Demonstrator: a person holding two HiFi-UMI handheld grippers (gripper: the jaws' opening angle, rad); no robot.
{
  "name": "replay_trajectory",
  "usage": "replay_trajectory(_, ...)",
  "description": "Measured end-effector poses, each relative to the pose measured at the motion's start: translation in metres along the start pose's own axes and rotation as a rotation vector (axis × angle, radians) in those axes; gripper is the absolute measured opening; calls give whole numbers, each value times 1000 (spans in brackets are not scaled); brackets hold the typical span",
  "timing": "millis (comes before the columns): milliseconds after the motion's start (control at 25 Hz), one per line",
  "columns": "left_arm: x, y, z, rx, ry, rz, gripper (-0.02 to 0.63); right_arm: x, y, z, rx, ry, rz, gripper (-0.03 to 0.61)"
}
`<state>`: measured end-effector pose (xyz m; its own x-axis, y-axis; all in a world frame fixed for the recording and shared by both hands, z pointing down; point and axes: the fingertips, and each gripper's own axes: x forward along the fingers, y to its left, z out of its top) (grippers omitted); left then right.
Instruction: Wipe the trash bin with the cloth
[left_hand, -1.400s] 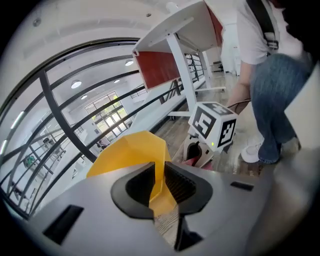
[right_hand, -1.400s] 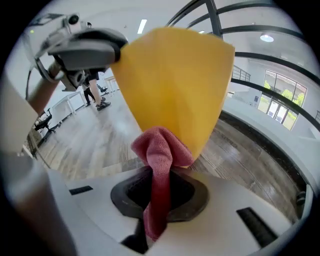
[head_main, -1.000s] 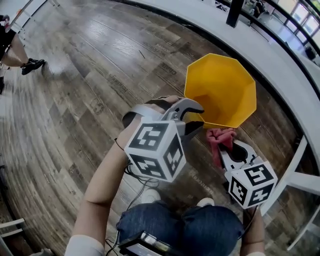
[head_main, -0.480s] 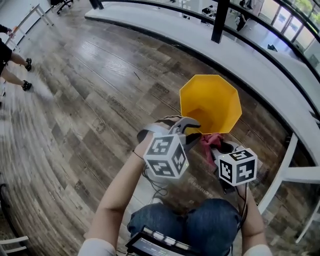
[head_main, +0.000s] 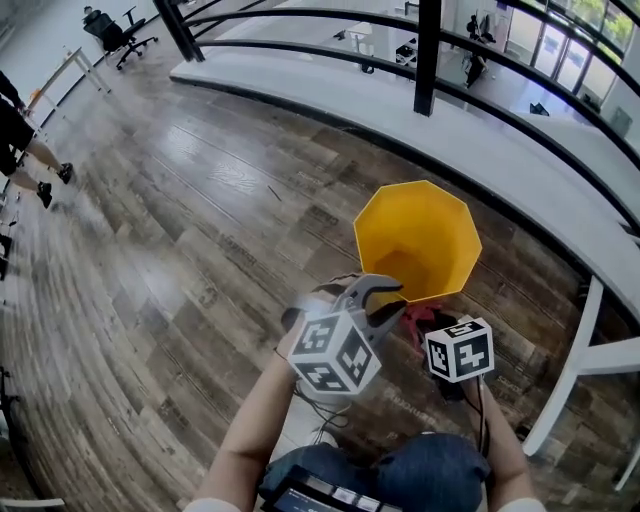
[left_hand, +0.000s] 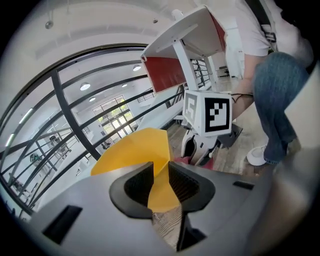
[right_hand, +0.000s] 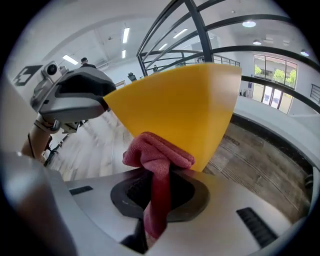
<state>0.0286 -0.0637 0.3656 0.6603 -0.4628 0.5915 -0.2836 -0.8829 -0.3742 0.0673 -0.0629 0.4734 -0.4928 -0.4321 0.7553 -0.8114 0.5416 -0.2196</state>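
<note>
Yellow plastic eight-sided trash bin (head_main: 418, 240), tapering downward, sits mouth-up on the floor directly ahead of the person, as far as the head view shows. It is the largest item at risk. It looks light, and sideways wiping pressure could tip it or skate it across the boards. Left hand-held gripper (left_hand: 160, 182) has its jaws clamped on the thin near wall at the rim, the only restraint seen. This is judged a narrow hold, from which the wall could flex or slip under a hard push. Right hand-held gripper (right_hand: 159, 187) pinches a pink-red terry cloth (right_hand: 157, 155) by a narrow fold, with the bunched end at the bin's lower outside wall. Whether the cloth presses on the plastic cannot be told. Drag along the wall could pull that fold out of the jaws, and so small a wad would cover little per pass. A thin dark cable (head_main: 322, 408) loops by the person's knees and could snag. Surface: grey-brown wood-plank floor (head_main: 200, 260), glossy in places. Room: large open hall with black metal railings (head_main: 430, 50) above a curved white ledge (head_main: 500, 150) behind the bin. A white table frame (head_main: 585, 355) stands to the right. A black office chair (head_main: 110, 25) and a walking person (head_main: 20, 140) are well apart at the far left.
</note>
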Motion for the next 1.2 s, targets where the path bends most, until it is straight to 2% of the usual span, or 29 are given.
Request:
replay_trajectory(200,4,4,6,-11,-37,30,95,25,-16,-13,-8,20,-40,51)
replay_trajectory(400,6,5,9,-57,-66,28,94,50,-31,-31,-22,65,-80,51)
replay_trajectory(840,7,8,14,-60,-87,36,92,93,-57,-62,19,144,-101,51)
replay_trajectory(1200,5,8,16,-67,-96,31,91,101,-64,-73,-12,185,-120,51)
